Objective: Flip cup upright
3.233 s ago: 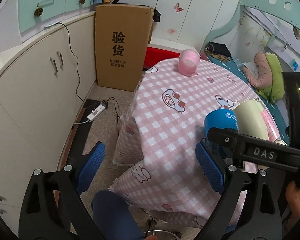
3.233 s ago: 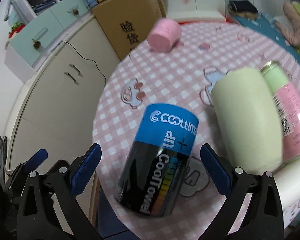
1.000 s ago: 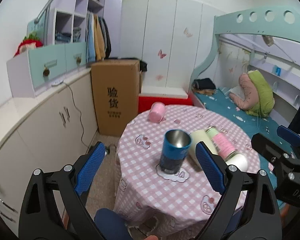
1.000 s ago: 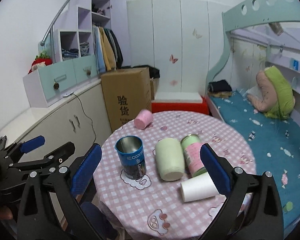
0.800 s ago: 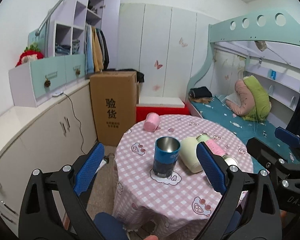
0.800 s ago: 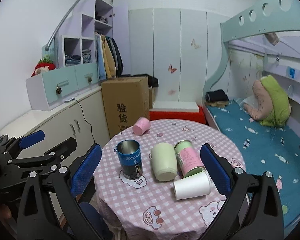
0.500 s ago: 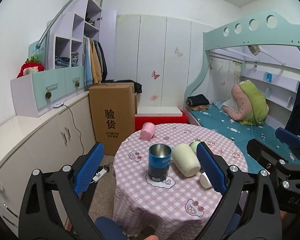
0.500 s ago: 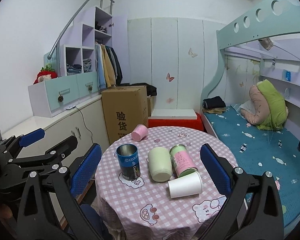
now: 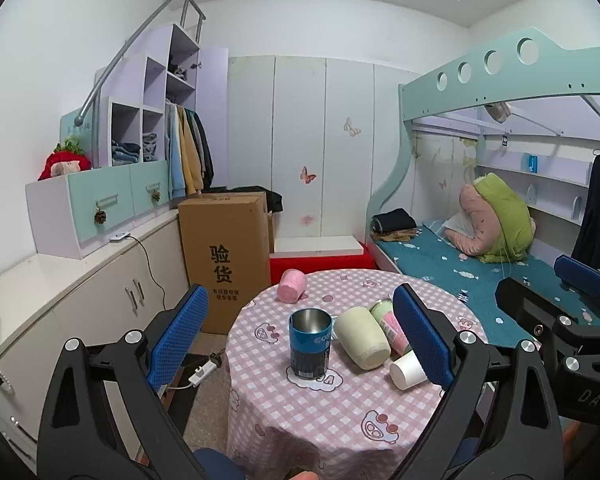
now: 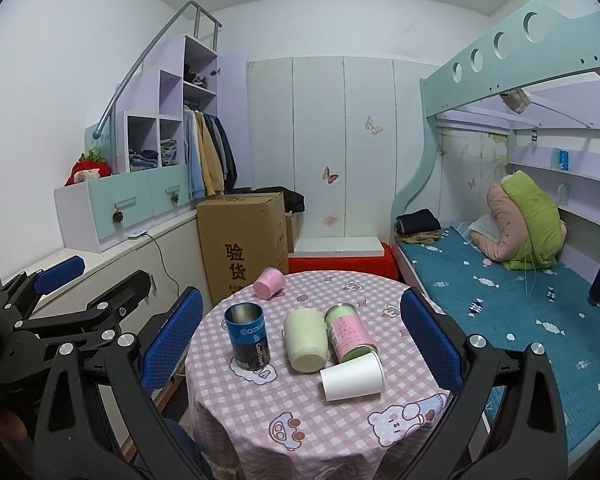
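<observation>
With both the left gripper and the right gripper held back with jaws spread and empty, the blue cup stands upright at the table's left, where it could be toppled by a careless approach toward the crowded cream cup just right.

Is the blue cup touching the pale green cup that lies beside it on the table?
Apart. In the right wrist view, a strip of checked tablecloth shows between the upright blue cup and the pale green cup lying on its side.
</observation>
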`<action>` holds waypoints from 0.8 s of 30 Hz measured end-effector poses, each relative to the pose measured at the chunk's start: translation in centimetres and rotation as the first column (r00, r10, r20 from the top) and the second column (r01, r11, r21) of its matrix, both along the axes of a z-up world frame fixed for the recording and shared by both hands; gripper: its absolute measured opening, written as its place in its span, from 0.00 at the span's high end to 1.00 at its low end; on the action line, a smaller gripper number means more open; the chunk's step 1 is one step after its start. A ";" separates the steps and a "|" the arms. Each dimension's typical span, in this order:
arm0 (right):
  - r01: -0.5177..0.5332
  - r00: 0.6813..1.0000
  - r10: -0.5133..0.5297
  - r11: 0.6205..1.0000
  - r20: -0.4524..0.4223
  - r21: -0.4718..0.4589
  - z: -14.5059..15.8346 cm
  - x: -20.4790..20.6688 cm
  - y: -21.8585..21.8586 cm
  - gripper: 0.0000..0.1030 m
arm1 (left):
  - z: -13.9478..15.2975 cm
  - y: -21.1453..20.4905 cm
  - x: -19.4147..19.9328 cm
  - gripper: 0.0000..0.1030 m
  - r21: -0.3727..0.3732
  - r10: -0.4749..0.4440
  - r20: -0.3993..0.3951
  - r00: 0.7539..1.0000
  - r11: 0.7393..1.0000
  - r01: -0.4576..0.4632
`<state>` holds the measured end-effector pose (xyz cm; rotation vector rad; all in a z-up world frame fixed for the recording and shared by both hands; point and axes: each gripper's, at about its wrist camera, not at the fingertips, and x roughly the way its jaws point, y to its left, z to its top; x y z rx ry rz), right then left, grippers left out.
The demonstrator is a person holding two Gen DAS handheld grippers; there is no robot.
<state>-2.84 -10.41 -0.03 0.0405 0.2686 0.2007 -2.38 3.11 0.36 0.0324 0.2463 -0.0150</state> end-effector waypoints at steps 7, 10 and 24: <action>-0.001 1.000 0.001 1.000 0.004 0.002 0.0 -0.3 -0.1 0.07 | 0.1 -0.2 -0.3 0.09 0.003 0.008 0.014 1.000 1.000 -0.008; -0.001 1.000 0.001 1.000 0.005 0.003 0.0 -0.3 -0.1 0.07 | 0.0 -0.2 -0.4 0.09 0.003 0.009 0.016 1.000 1.000 -0.009; -0.002 1.000 0.002 1.000 0.008 0.007 0.1 -0.5 -0.2 0.07 | 0.2 -0.3 -0.6 0.09 0.004 0.009 0.023 1.000 1.000 -0.009</action>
